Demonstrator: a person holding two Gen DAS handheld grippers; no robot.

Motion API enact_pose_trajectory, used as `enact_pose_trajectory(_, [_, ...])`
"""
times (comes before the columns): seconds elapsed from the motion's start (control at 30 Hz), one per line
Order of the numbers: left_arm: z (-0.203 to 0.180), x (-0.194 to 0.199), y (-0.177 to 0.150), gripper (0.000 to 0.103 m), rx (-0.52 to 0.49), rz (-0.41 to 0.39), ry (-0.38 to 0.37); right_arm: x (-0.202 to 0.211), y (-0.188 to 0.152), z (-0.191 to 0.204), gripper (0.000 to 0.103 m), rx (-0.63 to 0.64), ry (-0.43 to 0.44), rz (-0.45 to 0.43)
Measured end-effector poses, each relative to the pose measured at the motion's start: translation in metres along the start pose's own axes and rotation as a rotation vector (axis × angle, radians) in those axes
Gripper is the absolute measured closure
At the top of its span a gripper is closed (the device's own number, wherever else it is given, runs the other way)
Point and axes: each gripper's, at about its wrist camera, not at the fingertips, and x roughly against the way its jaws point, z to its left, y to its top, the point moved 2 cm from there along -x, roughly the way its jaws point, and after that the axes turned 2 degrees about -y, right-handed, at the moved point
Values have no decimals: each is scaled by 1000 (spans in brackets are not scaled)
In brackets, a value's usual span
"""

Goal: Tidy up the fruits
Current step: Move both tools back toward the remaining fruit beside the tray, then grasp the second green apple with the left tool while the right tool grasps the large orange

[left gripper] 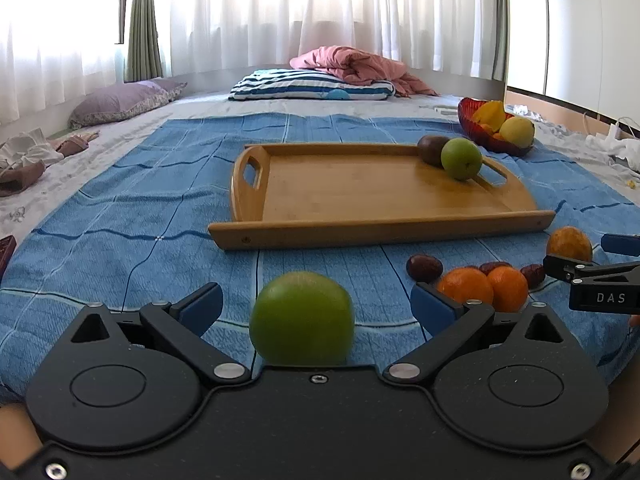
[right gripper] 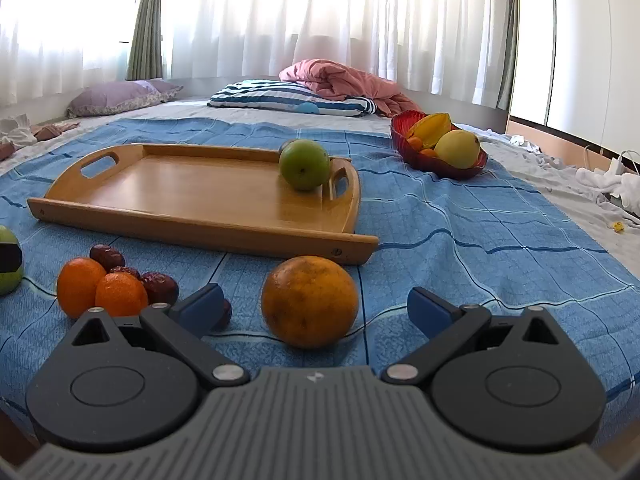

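Left gripper (left gripper: pixel 316 306) spread around a green apple (left gripper: pixel 302 318); right gripper (right gripper: pixel 314 308) spread around an orange (right gripper: pixel 310 306) — wooden tray (right gripper: pixel 192 222) just beyond.

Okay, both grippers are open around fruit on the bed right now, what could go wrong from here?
1. The green apple sits deep between the left gripper's open fingers on the soft blue blanket; closing unevenly could roll it away.
2. The right gripper's left finger is close to the dark dates and may nudge them while closing on the large orange.
3. The apple on the tray rests by the tray's handle; bumping the tray could roll it.
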Motion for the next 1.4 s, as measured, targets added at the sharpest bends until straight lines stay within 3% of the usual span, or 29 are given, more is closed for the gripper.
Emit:
enact_pose_trajectory(0.53, [2, -7, -9, 24, 30, 51, -4, 3, -2, 9, 11, 14, -14, -35])
enact_pose_trajectory(0.77, [3, -10, -9, 27, 41, 66, 10, 6, -2, 14, 16, 11, 16, -35])
enact_pose_trajectory(0.9, [5, -13, -11, 35, 53, 84, 2, 6, -2, 15, 22, 12, 9, -40])
enact_pose_trajectory(1.13, [4, -15, -11, 37, 53, 88, 11, 5, 0, 11, 31, -22, -9, -36])
enact_pose_trajectory(1.4, [7, -16, -12, 45, 58, 87, 23, 2, -1, 9, 33, -36, -15, -25])
